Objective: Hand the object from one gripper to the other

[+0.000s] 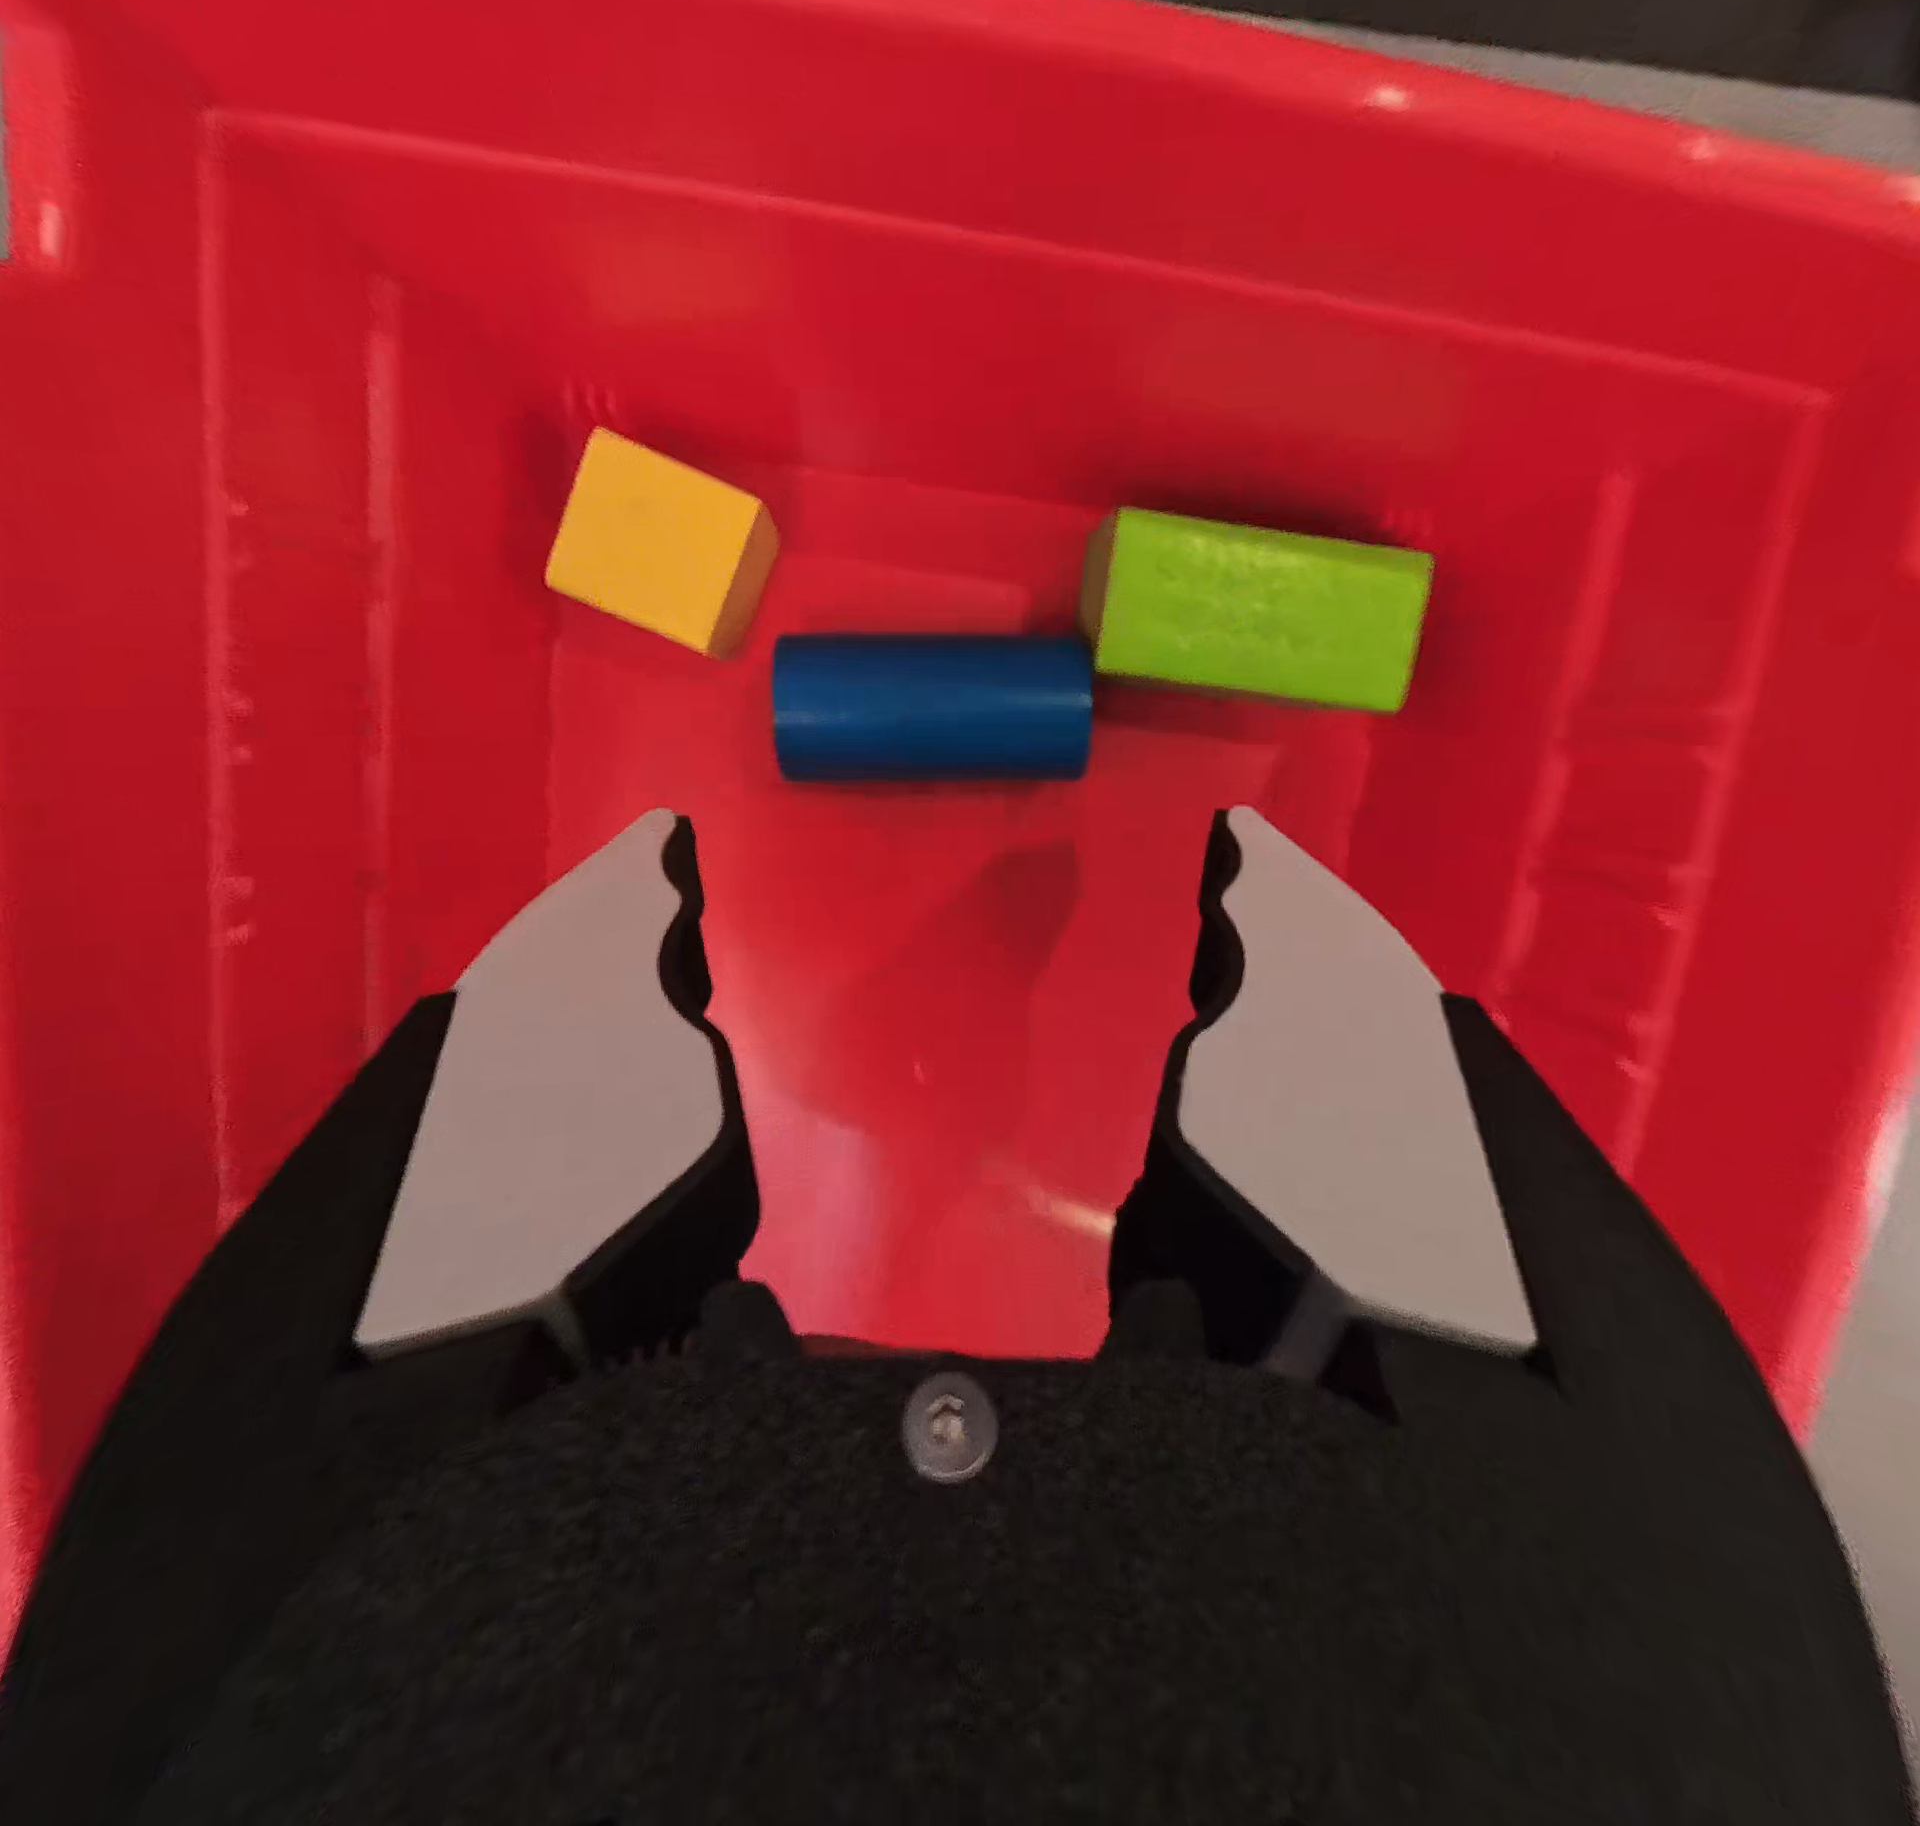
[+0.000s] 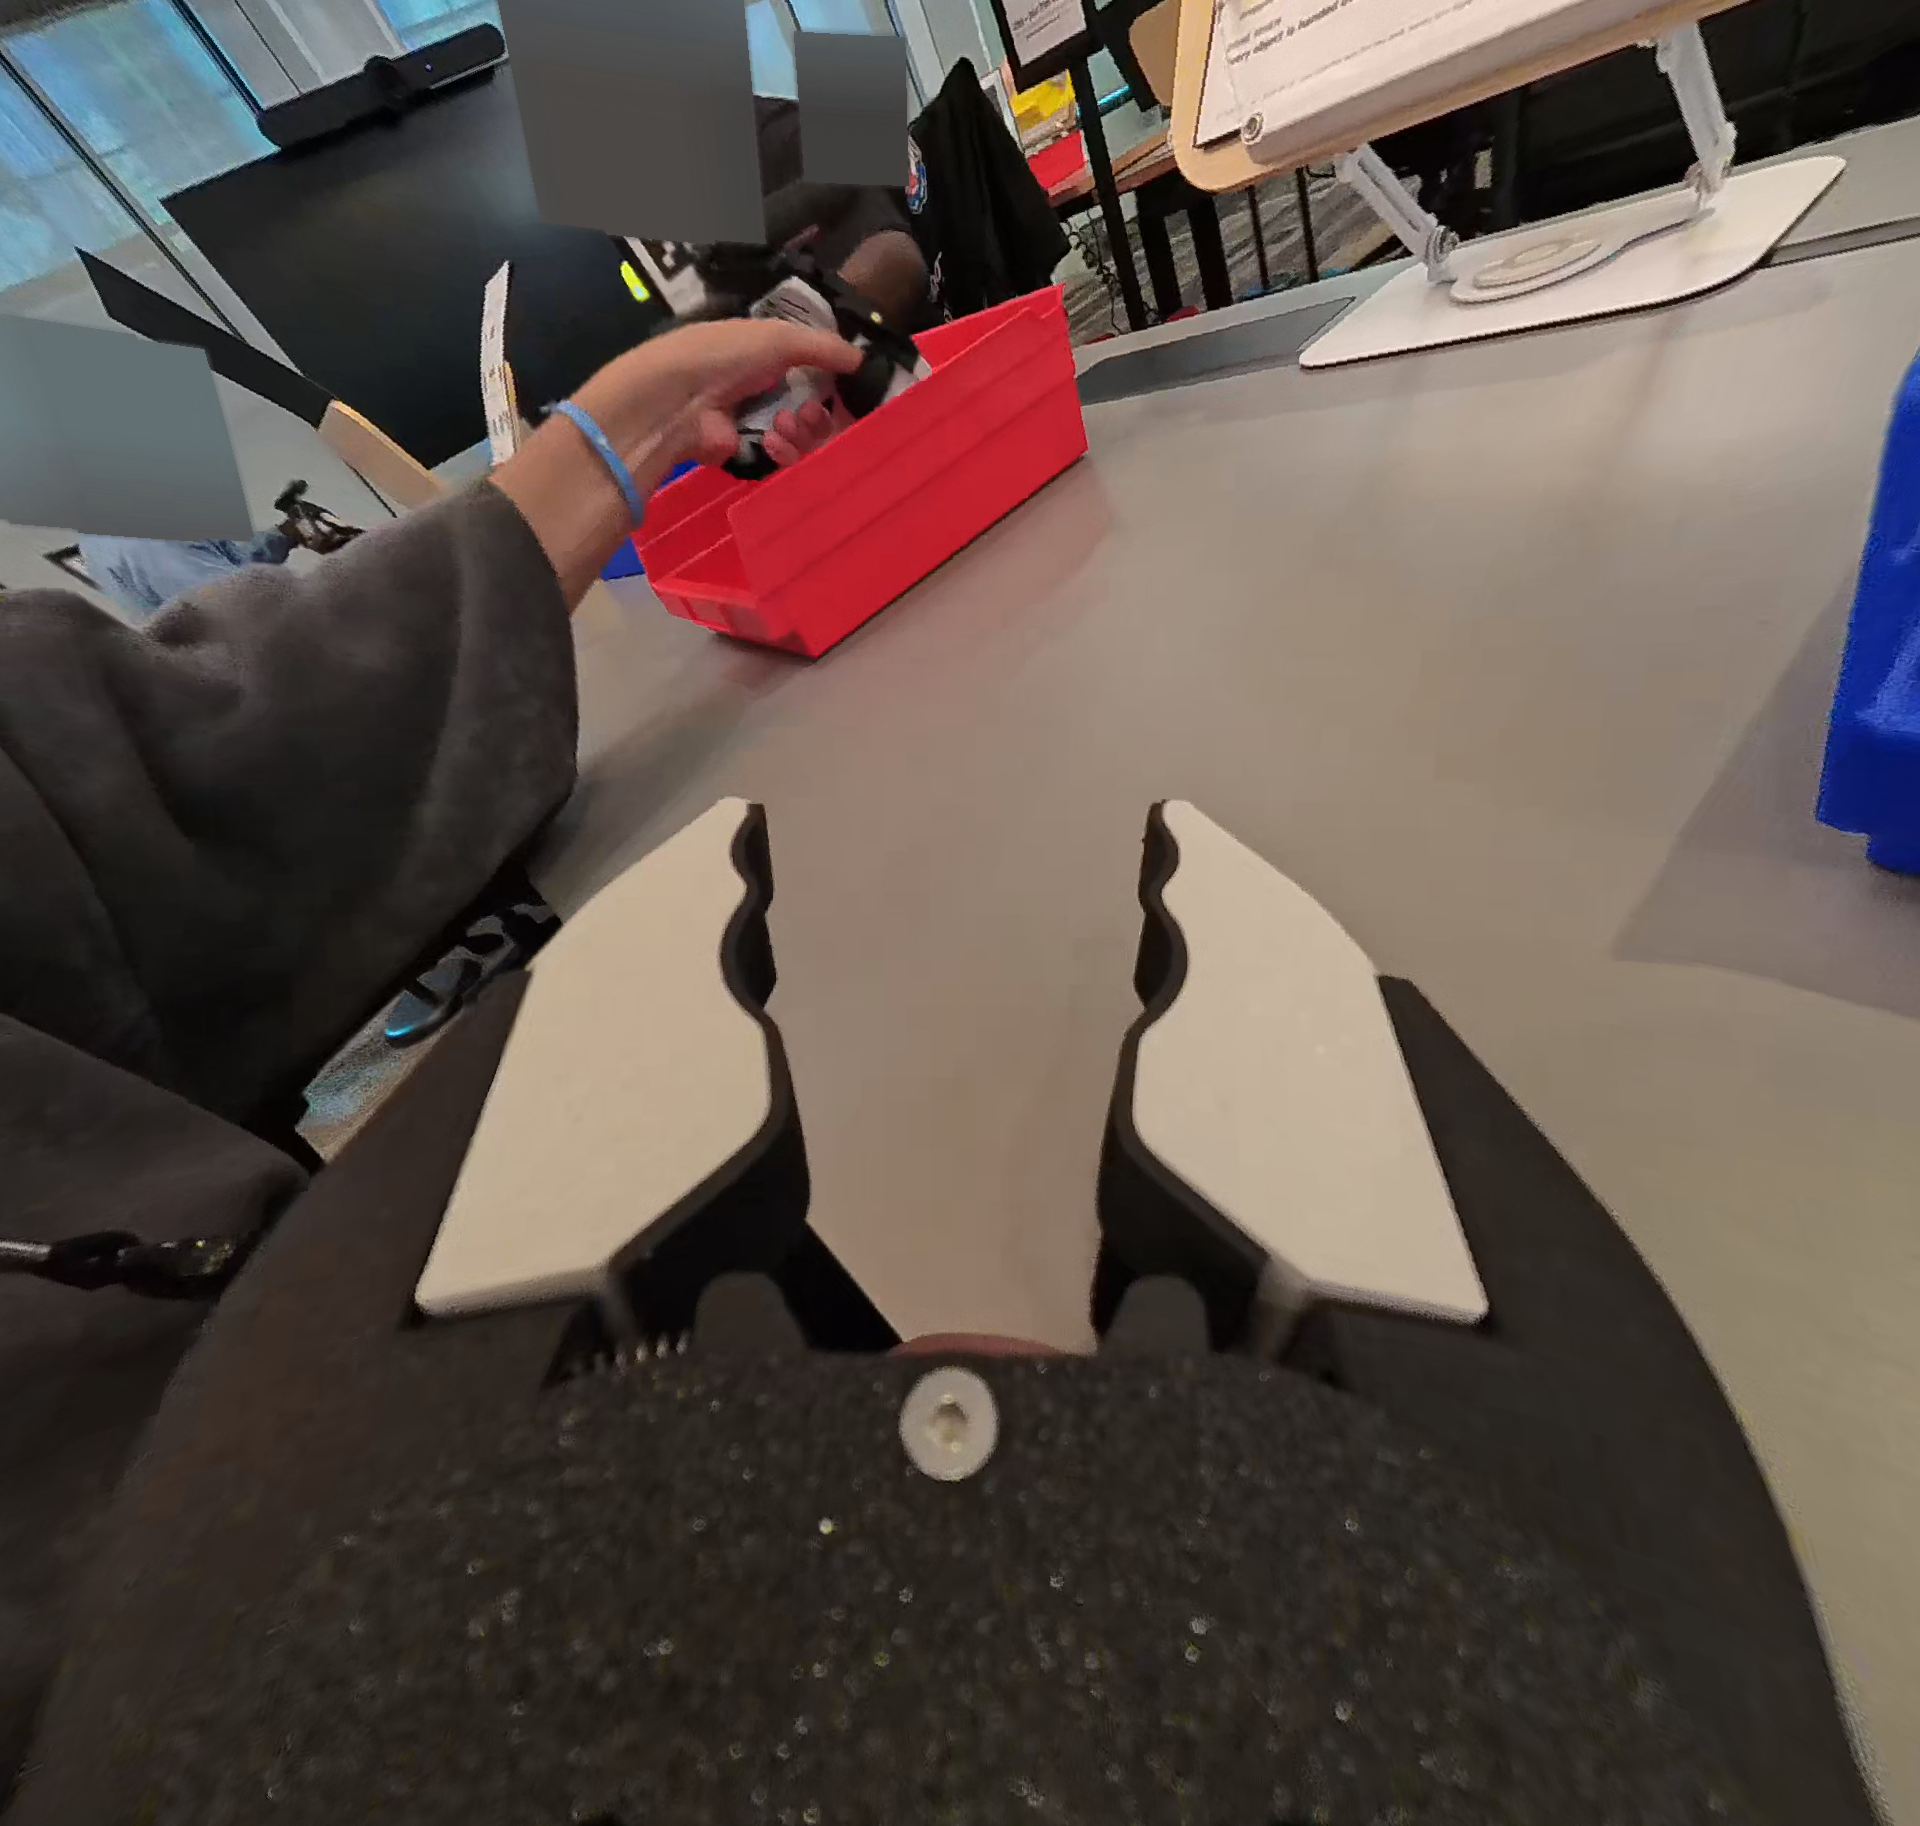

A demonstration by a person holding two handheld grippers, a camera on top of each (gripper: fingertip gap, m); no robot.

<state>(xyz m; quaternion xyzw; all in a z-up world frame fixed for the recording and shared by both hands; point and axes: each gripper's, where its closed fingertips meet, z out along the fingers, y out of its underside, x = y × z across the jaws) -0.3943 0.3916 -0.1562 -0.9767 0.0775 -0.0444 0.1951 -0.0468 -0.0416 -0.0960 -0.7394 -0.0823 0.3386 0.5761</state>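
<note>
In the left wrist view a red bin holds a yellow block, a blue cylinder lying on its side, and a green block. My left gripper is open and empty, pointing down into the bin just short of the blue cylinder. In the right wrist view my right gripper is open and empty above the grey table. The red bin stands farther off to the left, with a hand holding the left gripper inside it.
A blue bin stands at the right edge of the table. A white stand with a tilted board is at the back right. A grey sleeve fills the left side. Chairs and tables stand behind.
</note>
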